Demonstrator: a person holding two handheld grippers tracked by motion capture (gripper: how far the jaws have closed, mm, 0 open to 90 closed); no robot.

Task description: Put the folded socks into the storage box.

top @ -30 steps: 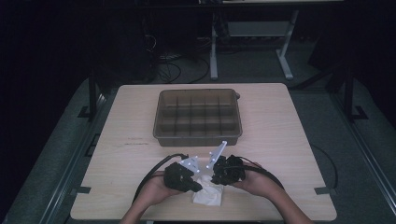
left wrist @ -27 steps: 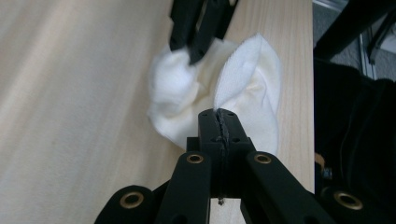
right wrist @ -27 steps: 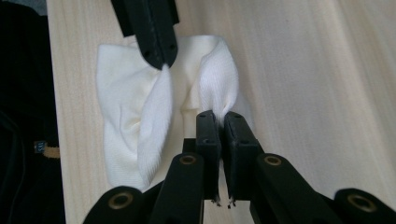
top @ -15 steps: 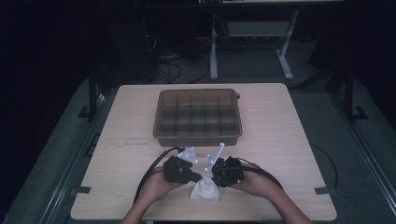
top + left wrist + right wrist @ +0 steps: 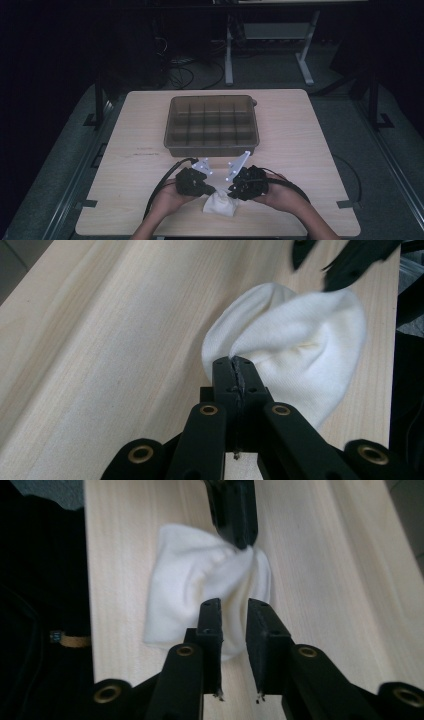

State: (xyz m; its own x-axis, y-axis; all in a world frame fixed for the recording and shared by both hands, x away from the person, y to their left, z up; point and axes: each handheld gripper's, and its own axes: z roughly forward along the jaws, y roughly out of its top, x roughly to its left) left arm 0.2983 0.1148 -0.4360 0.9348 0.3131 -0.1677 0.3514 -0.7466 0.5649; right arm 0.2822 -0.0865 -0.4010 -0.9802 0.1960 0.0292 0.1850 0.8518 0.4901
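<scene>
A white cloth lies bunched on the wooden table near its front edge. My left gripper is shut on a fold of the cloth, and its closed tips pinch the fabric into creases. My right gripper faces it from the other side. Its jaws have just been opening and stand a little apart over the cloth, with nothing pinched between them. The left gripper shows at the top of the right gripper view, holding the far edge.
A brown plastic bin with several empty compartments stands behind the grippers at the middle of the table. Black cables loop from both grippers toward the front edge. Desk legs and cables stand on the dark floor beyond the table.
The cloth, spread wider under the grippers a second ago, is now a small bundle close to the front edge. The right jaws have parted off it. Both hands stayed about where they were.
</scene>
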